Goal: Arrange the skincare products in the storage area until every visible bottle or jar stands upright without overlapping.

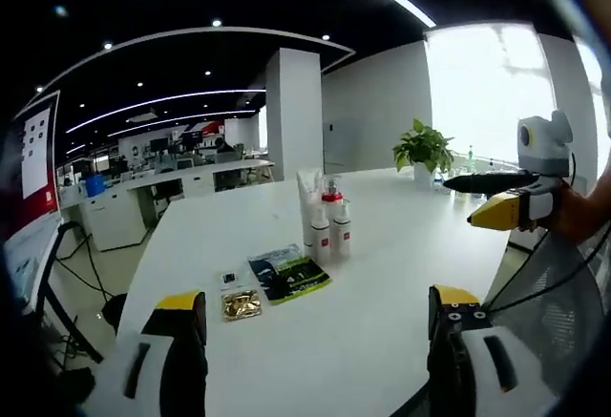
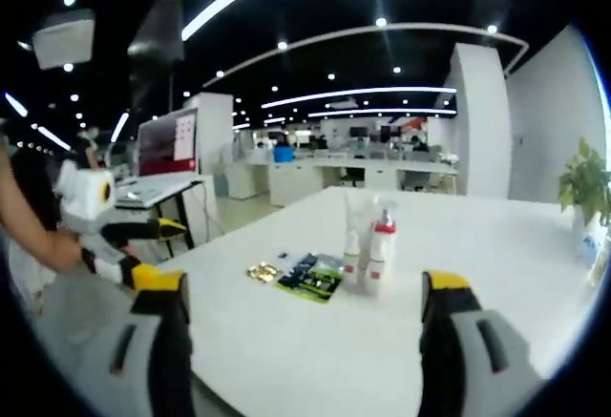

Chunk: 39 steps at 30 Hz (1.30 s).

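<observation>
Bottles (image 1: 327,217) stand upright on the table (image 1: 401,245); both grippers hover above, jaws apart, empty.

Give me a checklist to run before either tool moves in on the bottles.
1. Left tool open and holding nothing: ok.
2. Right tool open and holding nothing: ok.
3. Bottles standing upright: ok, but they are bunched tight together, so overlap: not ok.
4. Tube behind the bottles upright: cannot tell, it is partly hidden.
5. Flat packets and gold sachet lie beside the bottles, not under them: ok.
6. Bare table around the group to spread things out: ok.
</observation>
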Each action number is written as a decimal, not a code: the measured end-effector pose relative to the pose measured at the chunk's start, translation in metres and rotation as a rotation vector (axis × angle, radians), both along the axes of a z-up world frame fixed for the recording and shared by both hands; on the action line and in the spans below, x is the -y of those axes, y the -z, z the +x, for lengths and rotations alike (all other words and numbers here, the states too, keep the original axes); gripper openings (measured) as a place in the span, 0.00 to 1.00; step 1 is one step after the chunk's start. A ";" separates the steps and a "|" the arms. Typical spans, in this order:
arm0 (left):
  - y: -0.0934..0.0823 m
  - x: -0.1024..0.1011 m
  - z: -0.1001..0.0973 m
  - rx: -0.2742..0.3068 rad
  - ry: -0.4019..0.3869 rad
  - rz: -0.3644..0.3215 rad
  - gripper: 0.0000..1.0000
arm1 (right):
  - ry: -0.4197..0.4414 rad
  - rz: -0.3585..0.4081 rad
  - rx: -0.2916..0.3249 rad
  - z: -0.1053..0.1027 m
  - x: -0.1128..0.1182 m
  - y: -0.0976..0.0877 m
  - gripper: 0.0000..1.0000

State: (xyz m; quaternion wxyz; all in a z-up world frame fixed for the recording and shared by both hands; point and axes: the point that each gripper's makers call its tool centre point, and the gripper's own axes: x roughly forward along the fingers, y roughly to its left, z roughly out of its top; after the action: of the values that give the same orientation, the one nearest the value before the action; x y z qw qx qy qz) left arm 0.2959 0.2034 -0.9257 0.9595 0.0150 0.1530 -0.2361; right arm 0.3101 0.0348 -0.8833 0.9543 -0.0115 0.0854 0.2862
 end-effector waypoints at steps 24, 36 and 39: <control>-0.025 -0.005 0.001 0.109 -0.018 -0.114 1.00 | -0.014 -0.004 -0.012 -0.003 -0.007 0.003 0.99; 0.004 -0.013 -0.003 -0.026 -0.043 0.043 0.87 | -0.034 -0.031 -0.027 -0.005 -0.011 0.009 0.99; 0.010 -0.016 -0.003 -0.054 -0.048 0.077 0.85 | -0.038 -0.035 -0.022 -0.006 -0.012 0.008 0.99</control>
State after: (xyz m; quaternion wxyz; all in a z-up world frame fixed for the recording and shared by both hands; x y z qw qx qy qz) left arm 0.2925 0.2193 -0.9359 0.9591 0.0418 0.1880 -0.2073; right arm 0.3044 0.0466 -0.8915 0.9473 -0.0270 0.1005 0.3029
